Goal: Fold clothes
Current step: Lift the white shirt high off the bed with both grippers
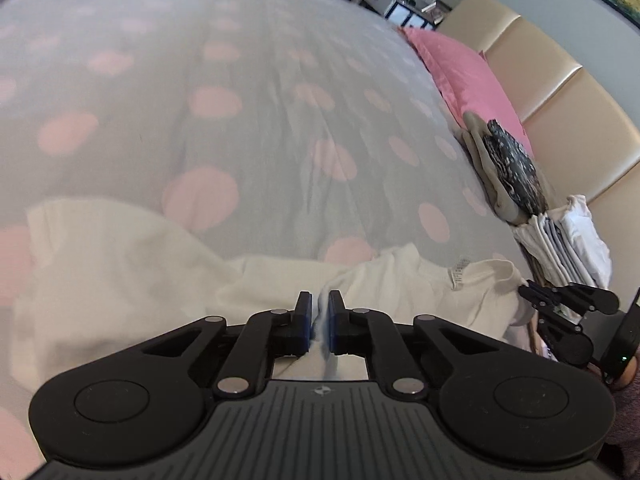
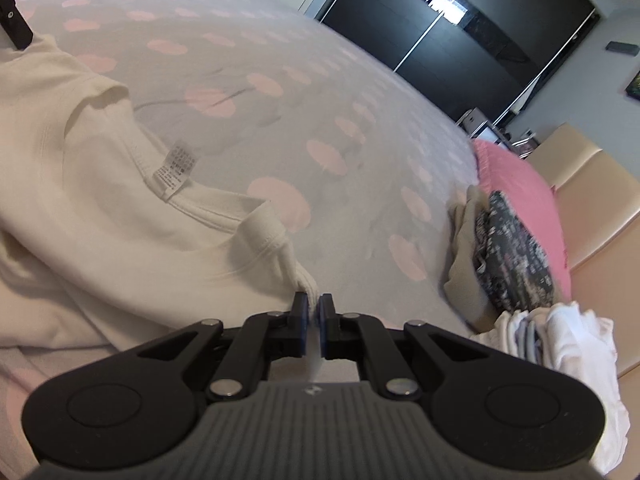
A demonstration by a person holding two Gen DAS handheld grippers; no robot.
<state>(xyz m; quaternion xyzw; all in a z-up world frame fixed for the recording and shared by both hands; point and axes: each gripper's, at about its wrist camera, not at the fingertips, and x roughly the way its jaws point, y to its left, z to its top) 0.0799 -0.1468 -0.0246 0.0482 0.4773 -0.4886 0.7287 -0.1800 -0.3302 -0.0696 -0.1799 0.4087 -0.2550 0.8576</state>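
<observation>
A cream-white T-shirt (image 1: 120, 248) lies spread on the bed, its neckline and label (image 2: 174, 170) toward the headboard side. My left gripper (image 1: 320, 300) is shut on a pinch of the shirt's fabric at the near edge. My right gripper (image 2: 313, 304) is shut on the shirt's shoulder or sleeve edge (image 2: 308, 282). The right gripper also shows in the left wrist view (image 1: 560, 300) at the far right, by the shirt's corner. The left gripper's fingertip (image 2: 16, 28) shows at the top left of the right wrist view.
The bed has a grey cover with pink dots (image 1: 240, 80). A pink pillow (image 1: 468, 76) lies by the beige headboard (image 1: 560, 92). Folded clothes, beige and dark patterned (image 2: 504, 256), and a white stack (image 2: 560, 344), sit beside the pillow. A dark wardrobe (image 2: 460, 32) stands beyond the bed.
</observation>
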